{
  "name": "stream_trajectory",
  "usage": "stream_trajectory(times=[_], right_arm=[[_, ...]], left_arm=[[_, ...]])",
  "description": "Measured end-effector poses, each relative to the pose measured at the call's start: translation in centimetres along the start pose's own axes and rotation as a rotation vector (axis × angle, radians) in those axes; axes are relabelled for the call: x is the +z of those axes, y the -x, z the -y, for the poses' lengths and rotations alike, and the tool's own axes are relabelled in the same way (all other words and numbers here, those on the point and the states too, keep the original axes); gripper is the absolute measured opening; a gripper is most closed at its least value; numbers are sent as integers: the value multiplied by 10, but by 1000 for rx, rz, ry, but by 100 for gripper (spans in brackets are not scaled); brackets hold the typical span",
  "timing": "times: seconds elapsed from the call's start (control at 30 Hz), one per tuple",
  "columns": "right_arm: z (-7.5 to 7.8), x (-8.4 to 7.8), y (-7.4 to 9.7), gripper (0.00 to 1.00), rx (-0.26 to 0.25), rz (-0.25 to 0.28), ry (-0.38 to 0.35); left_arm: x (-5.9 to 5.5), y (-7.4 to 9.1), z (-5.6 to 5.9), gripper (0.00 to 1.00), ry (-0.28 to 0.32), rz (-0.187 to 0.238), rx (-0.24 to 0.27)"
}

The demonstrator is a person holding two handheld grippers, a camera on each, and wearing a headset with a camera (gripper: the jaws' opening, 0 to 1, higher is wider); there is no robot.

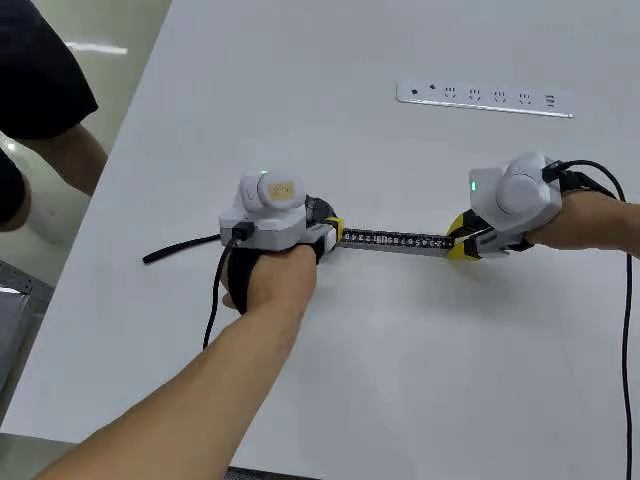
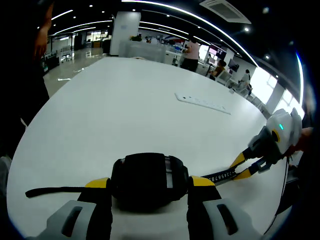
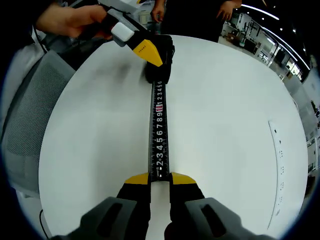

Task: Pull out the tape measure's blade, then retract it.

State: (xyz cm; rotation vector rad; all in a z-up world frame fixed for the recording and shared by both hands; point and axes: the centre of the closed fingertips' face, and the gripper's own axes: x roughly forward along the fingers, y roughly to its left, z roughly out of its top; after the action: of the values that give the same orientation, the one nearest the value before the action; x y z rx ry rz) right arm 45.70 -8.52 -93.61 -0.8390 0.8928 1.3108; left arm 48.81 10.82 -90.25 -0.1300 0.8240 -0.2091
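Landmark: I take the power strip (image 1: pixel 485 98) at the far side of the white table (image 1: pixel 300 60) as my reference.
Tape measure case: the black case (image 2: pixel 149 175) sits on the table well apart from the power strip, on my side of it and off past its left end.
Left gripper: the left gripper (image 1: pixel 328 233) is clenched around the case, with one yellow tip on each flank in the left gripper view.
Blade: the blade (image 3: pixel 159 125) is partly drawn out. It lies low and straight over the table, roughly parallel to the power strip and nearer to me.
Right gripper: the right gripper (image 3: pixel 160 179) pinches the free end of the blade between its yellow tips. It is on my side of the power strip, about level with the strip's middle.
Step in hand: I judge this to be the pull-out, as a short run of printed scale is showing. I cannot tell from these views whether the stroke is finished.
Next move: if more blade is wanted, I draw the right gripper further from the case along the same line while the left pins the case down. To retract, I walk the right gripper back toward the case with the tip gripped.
Risk: if I let go early, I expect the spring to whip the blade home.
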Motion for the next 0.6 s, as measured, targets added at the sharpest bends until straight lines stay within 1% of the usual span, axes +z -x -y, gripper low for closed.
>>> stream_trajectory(times=[0.23, 0.43, 0.6], right_arm=[[0, 9, -6, 13, 4, 7, 1], [1, 25, -14, 13, 9, 19, 14], [3, 32, -18, 13, 13, 21, 20]], left_arm=[[0, 1, 0, 57, 1, -1, -1], [0, 1, 0, 57, -1, -2, 0], [0, 1, 0, 57, 0, -3, 0]])
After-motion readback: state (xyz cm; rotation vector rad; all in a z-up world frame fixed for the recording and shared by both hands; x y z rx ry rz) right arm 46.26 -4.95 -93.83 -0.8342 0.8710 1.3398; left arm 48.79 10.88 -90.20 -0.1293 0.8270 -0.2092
